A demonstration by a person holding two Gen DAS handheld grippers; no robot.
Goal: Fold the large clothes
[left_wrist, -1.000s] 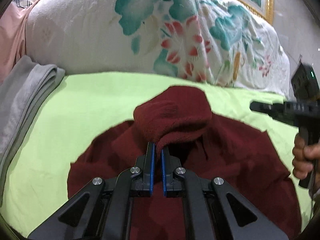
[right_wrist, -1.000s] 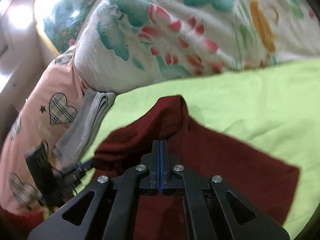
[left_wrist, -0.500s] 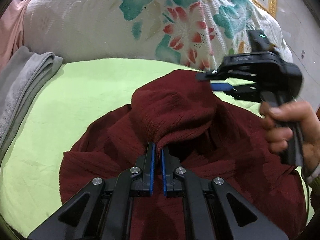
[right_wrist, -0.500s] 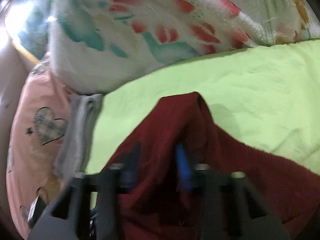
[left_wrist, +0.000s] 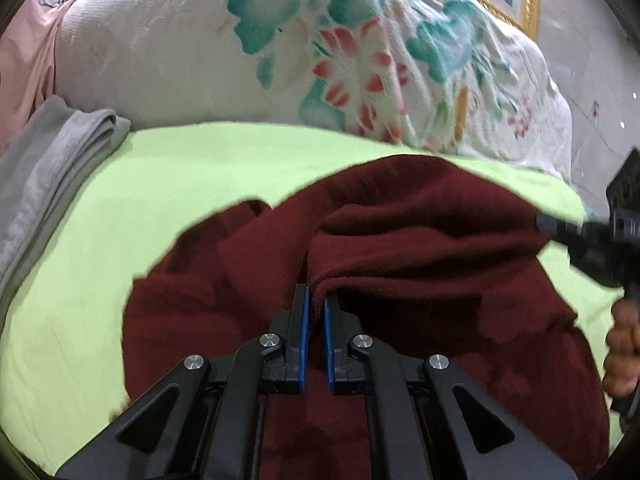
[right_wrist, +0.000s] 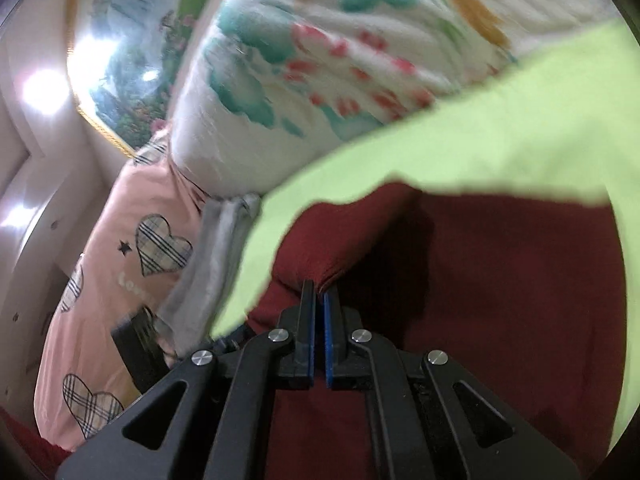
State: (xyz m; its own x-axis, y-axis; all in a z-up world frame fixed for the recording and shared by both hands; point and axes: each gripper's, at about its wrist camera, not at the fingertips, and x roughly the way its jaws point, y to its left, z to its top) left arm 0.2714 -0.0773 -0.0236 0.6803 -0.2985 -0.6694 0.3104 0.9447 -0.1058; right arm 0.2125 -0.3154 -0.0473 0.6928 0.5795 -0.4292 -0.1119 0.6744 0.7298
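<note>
Maroon garment (left_wrist: 400, 240): spread on the green sheet (left_wrist: 160, 184), near the floral pillow (left_wrist: 280, 52).
Left gripper (left_wrist: 315, 300): clenched on a raised fold.
Right gripper (right_wrist: 319, 292): apparently pinching the blurred garment edge.
Grey towel (left_wrist: 52, 160): folded, left of the pillow.

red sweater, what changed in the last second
The right tongs, briefly open half a second ago, have just closed on a fold of the red sweater and swung out to the right edge of the left view. The left tongs stayed clamped on their fold.
</note>
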